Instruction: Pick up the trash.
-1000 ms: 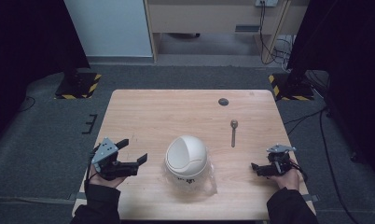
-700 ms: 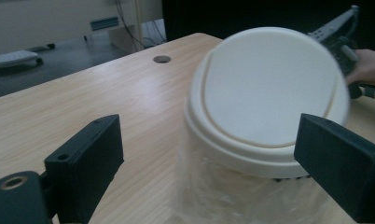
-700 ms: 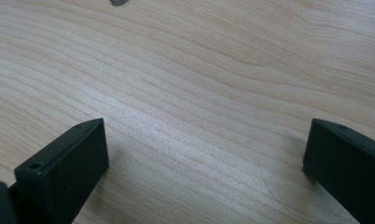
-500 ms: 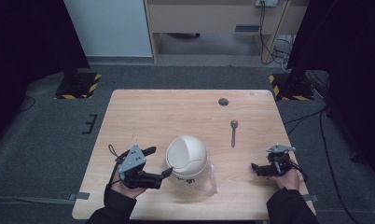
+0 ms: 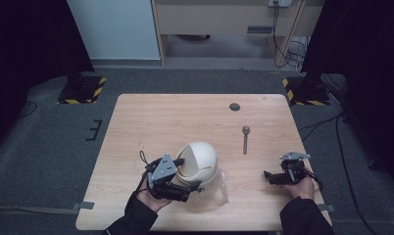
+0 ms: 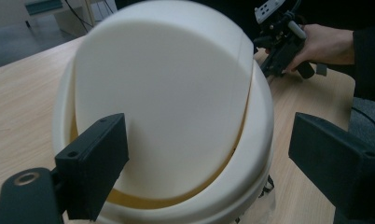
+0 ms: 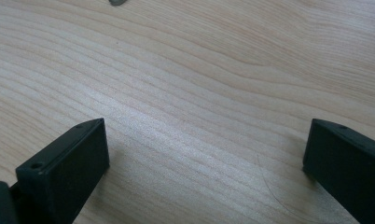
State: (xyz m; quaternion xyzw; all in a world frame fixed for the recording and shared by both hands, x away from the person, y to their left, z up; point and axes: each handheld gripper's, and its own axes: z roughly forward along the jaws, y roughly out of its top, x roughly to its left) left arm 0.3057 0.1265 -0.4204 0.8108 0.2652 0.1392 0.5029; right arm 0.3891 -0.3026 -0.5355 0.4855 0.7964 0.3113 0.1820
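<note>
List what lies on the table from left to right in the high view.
left gripper → white domed bin → spoon → right gripper

The wooden table (image 5: 185, 122) is seen from above and behind the person in the high view, with the floor beyond it at the top of the frame. The left gripper view is taken very close to the white domed bin (image 6: 171, 107), facing across it toward the other hand (image 6: 323, 44) at upper right. The tabletop (image 7: 199, 79) is looked down on closely in the right gripper view.
</note>
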